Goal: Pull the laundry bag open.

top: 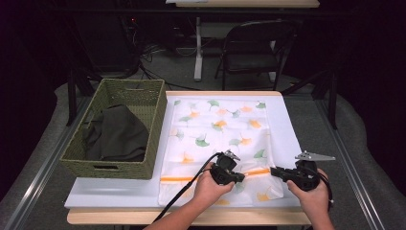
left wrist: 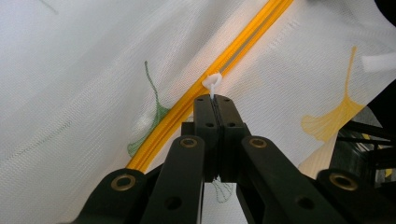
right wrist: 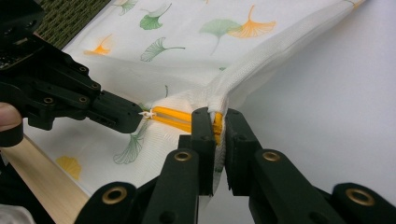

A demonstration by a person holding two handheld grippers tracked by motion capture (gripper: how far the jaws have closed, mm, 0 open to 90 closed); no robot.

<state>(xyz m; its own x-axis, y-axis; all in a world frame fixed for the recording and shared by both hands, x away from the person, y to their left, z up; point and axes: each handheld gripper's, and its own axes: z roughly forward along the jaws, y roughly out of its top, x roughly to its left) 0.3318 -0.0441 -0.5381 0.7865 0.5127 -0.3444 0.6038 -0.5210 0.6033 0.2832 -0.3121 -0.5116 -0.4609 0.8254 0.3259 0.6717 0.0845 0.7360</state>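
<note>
A white mesh bag (top: pixel 215 129) printed with green and orange leaves lies flat on the table. An orange zipper (top: pixel 182 178) runs across its near end. My left gripper (top: pixel 242 177) is shut on the small white zipper pull (left wrist: pixel 212 81), seen just past the left gripper (left wrist: pixel 215 98) on the zipper (left wrist: pixel 243 44). My right gripper (top: pixel 273 171) is shut on the bag's edge at the zipper's right end. In the right gripper view, the right gripper (right wrist: pixel 215 114) pinches a bunched fold of mesh (right wrist: pixel 243 74) and orange tape, and the left gripper (right wrist: pixel 137 116) holds the pull (right wrist: pixel 148 113) just to its left.
A woven green basket (top: pixel 110 167) stands at the left of the bag with a dark cloth (top: pixel 117 134) inside. A white mat (top: pixel 110 191) covers the table, whose wooden front edge (top: pixel 143 218) is near my hands. A black chair (top: pixel 253 48) stands beyond the table.
</note>
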